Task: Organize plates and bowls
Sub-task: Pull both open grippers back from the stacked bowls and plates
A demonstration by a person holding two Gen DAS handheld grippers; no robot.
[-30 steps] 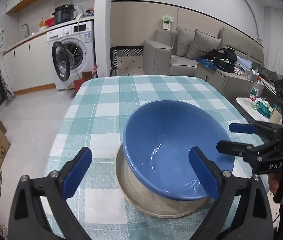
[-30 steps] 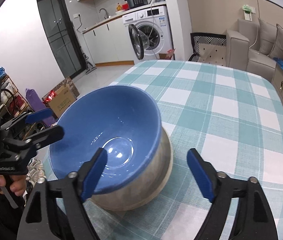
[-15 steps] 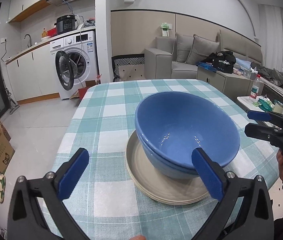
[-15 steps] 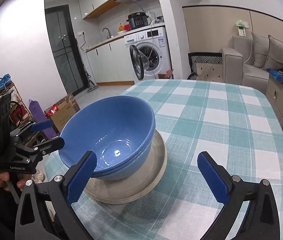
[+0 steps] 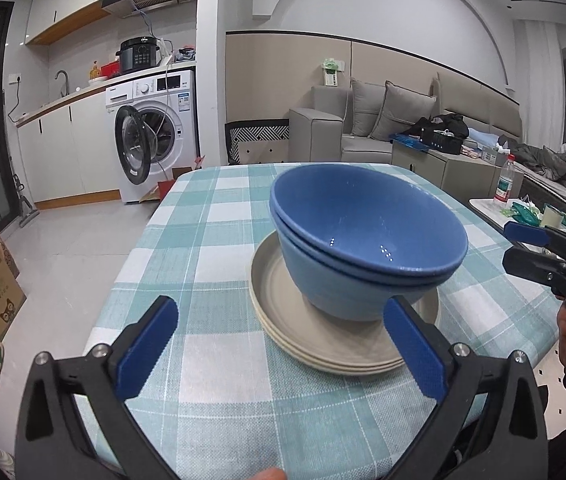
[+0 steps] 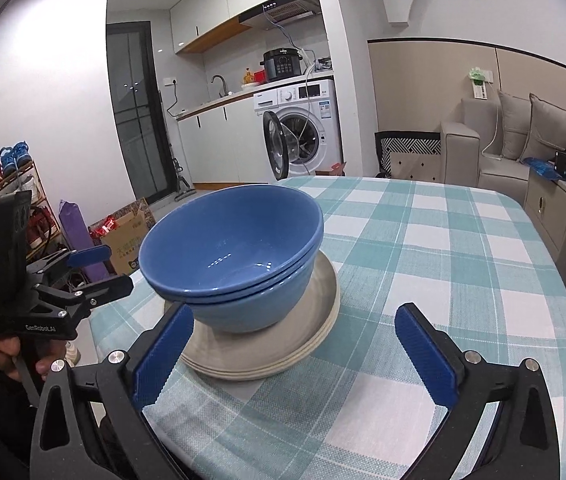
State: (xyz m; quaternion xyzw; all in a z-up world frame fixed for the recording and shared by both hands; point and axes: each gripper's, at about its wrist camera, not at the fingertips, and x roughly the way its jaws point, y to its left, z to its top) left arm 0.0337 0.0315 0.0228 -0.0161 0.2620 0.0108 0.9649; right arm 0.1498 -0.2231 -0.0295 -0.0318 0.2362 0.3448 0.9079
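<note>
**Bowls nested, plates stacked, both tools hanging back empty**

Here we are at the table (image 5: 211, 240), checked cloth in green and white, and the whole lot sits in one pile close to the near edge, toward the near left corner as the right camera sees it. Two blue bowls (image 5: 363, 240) sit one inside the other, the pair resting on a stack of beige plates (image 5: 283, 312), three rims by my count.

The left gripper (image 5: 279, 344) stands with its blue pads spread wide, nothing between them, just short of the plates' near rim. The right gripper (image 6: 295, 352) is spread just as wide, its left pad in front of the lower bowl's wall but, as far as I can tell, not pressing on it. So neither tool holds anything.

Now, how would this pile handle? I'd judge it glazed ceramic: stiff, weighty, slick on the pads and quick to chip. The bowls look loose on the plates, so tilt the stack and they could slide. Best hold, I'd say, is across a bowl's rim, one pad inside and one outside. For the plates, pinch the rim edge and lift level, slowly.
</note>
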